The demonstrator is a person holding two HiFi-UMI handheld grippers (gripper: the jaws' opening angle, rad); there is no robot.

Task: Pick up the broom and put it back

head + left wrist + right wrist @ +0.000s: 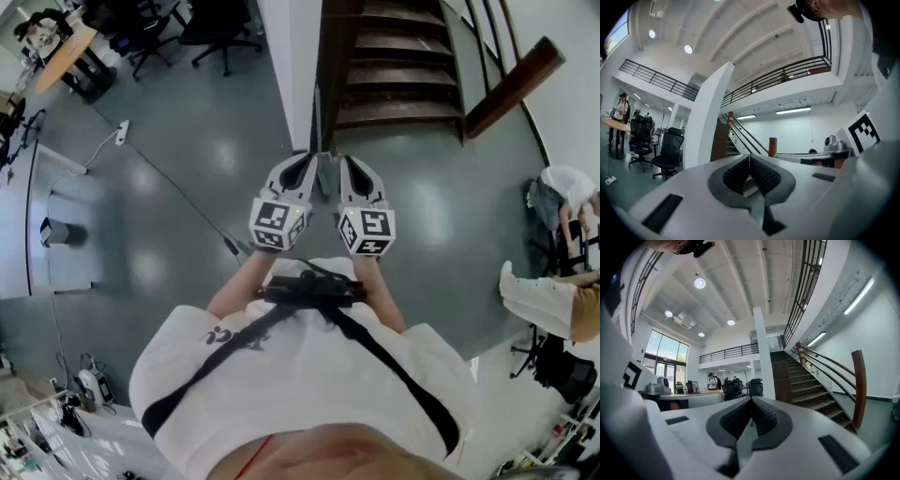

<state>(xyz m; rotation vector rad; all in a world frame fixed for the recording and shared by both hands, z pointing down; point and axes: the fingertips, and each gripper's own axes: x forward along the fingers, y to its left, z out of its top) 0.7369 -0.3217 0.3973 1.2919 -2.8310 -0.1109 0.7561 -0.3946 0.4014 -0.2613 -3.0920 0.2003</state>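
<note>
apparently no pickup yet: left gripper [305,161] and right gripper [349,164] both closed, empty, facing far stairs [394,56], broom unseen.

Floor [187,178]: grey, glossy, showing pale reflections of lights.
- Straight ahead of the jaws: foot of a white pillar [291,66].
- Ahead and to the right of the jaws: bottom steps of a wooden staircase [394,66], standing beside the pillar.
- Left of the jaws: thin dark cable [178,194] lying diagonally, ending at a white power strip [122,133].
- Far ahead, left: black office chairs [216,28].
</note>
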